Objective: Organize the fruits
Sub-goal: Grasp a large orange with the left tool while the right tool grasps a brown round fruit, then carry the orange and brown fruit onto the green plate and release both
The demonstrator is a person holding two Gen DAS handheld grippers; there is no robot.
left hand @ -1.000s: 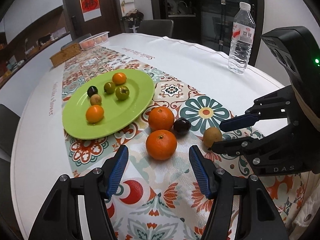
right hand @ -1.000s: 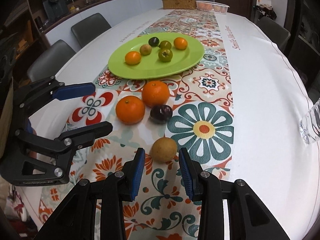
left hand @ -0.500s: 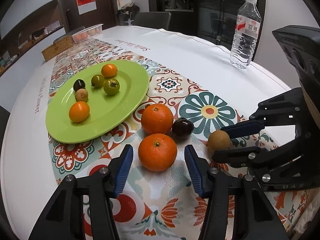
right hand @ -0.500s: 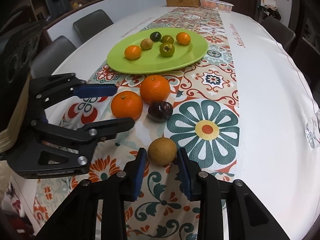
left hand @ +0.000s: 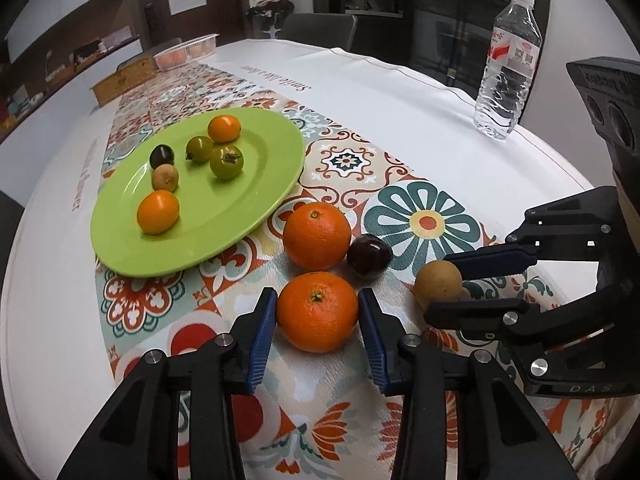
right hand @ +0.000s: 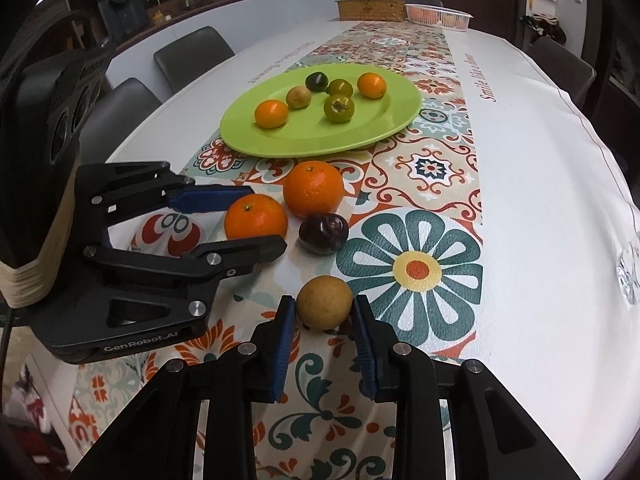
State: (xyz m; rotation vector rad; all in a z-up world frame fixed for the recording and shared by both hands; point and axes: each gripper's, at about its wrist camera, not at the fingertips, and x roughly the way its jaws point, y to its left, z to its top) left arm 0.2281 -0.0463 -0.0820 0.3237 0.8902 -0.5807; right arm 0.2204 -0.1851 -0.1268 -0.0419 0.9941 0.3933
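claws both closing in: left claw pinching near orange between pads, right claw clamped on brown fruit. squeeze gently, lift straight, carry ahead to green plate.

Ten fruits, one plate, one bottle, two hand-held grippers.

Left tongs around near orange

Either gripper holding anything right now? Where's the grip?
Left gripper, jaws just closing, pads at the near orange's sides. Right gripper is shut on the tan round fruit, pads on its opposite sides.
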